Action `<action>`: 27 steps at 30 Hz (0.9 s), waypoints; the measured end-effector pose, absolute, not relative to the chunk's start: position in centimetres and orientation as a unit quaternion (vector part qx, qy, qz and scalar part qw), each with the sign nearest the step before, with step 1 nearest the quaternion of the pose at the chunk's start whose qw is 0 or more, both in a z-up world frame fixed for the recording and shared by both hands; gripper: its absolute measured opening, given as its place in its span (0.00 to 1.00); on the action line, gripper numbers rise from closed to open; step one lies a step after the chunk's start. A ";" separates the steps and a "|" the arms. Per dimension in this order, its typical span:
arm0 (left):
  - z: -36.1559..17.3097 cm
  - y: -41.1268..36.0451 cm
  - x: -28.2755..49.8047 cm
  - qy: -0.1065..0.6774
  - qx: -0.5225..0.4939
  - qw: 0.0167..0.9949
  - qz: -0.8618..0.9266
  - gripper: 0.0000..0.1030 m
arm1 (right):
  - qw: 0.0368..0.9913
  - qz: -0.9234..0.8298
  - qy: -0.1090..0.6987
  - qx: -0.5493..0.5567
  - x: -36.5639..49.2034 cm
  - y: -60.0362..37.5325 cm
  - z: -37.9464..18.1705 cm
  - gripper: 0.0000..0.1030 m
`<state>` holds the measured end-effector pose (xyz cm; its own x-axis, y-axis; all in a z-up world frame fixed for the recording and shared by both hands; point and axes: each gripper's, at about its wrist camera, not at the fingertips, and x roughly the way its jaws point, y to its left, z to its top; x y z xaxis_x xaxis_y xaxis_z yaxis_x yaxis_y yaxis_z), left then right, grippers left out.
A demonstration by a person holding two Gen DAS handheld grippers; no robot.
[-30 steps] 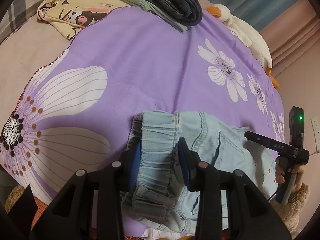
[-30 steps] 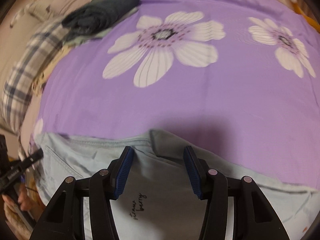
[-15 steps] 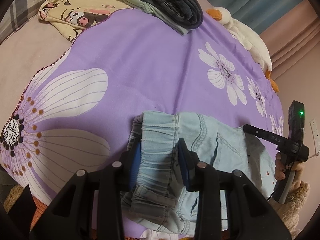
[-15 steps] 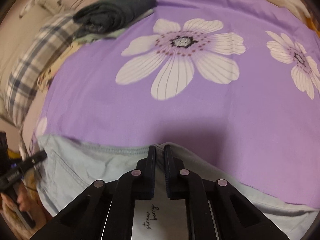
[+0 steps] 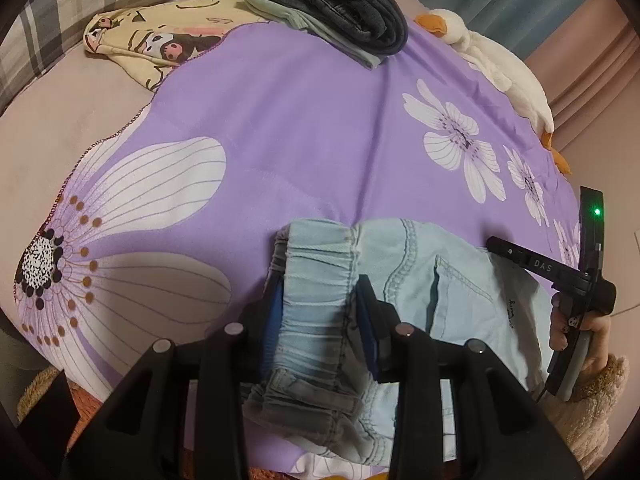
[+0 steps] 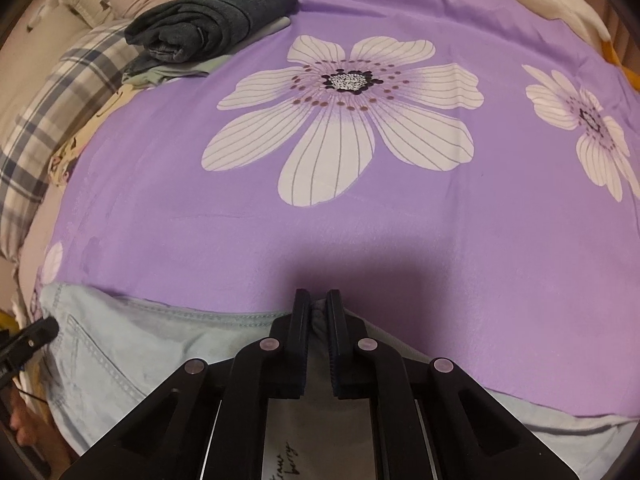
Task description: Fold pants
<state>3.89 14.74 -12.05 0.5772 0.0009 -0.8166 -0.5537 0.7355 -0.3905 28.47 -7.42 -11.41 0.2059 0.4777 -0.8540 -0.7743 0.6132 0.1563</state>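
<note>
Light blue denim pants (image 5: 436, 284) lie at the near edge of a purple flowered bedsheet (image 5: 304, 120). My left gripper (image 5: 320, 296) is shut on their gathered elastic waistband, which bunches between the blue pads. In the right wrist view the pants (image 6: 132, 344) spread across the bottom, and my right gripper (image 6: 319, 306) is shut on a pinch of the fabric at their far edge. The right gripper also shows in the left wrist view (image 5: 576, 280), held in a hand at the right.
Folded dark jeans (image 5: 352, 4) sit on a pale green garment at the far side of the sheet. A yellow cartoon-print cloth (image 5: 160, 40) and a plaid pillow (image 5: 60, 12) lie at far left. A white goose plush (image 5: 504, 68) lies along the far right edge.
My right gripper has closed from wide open onto the pants' far edge. The left gripper has kept its hold on the waistband and barely moved.
</note>
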 end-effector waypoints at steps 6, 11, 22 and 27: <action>-12.2 15.0 3.8 0.426 -0.333 0.825 0.166 0.37 | 0.775 0.395 0.460 -0.176 28.3 -6.5 -11.6 0.07; -11.5 15.0 3.4 0.420 -0.345 0.823 0.167 0.37 | 0.780 0.393 0.453 -0.180 28.2 -6.3 -11.8 0.07; -4.6 11.5 1.2 0.347 -0.305 0.873 0.155 0.39 | 0.785 0.389 0.449 -0.177 28.1 -6.1 -12.0 0.07; -6.0 8.6 3.5 0.373 -0.305 0.871 0.096 0.37 | 0.787 0.388 0.446 -0.175 28.0 -6.2 -12.0 0.07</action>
<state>3.53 8.57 -6.03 0.7036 -0.0607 -0.7080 -0.3941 0.7957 -0.4599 28.03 -6.19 -12.01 0.3003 0.4554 -0.8381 -0.7670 0.6376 0.0716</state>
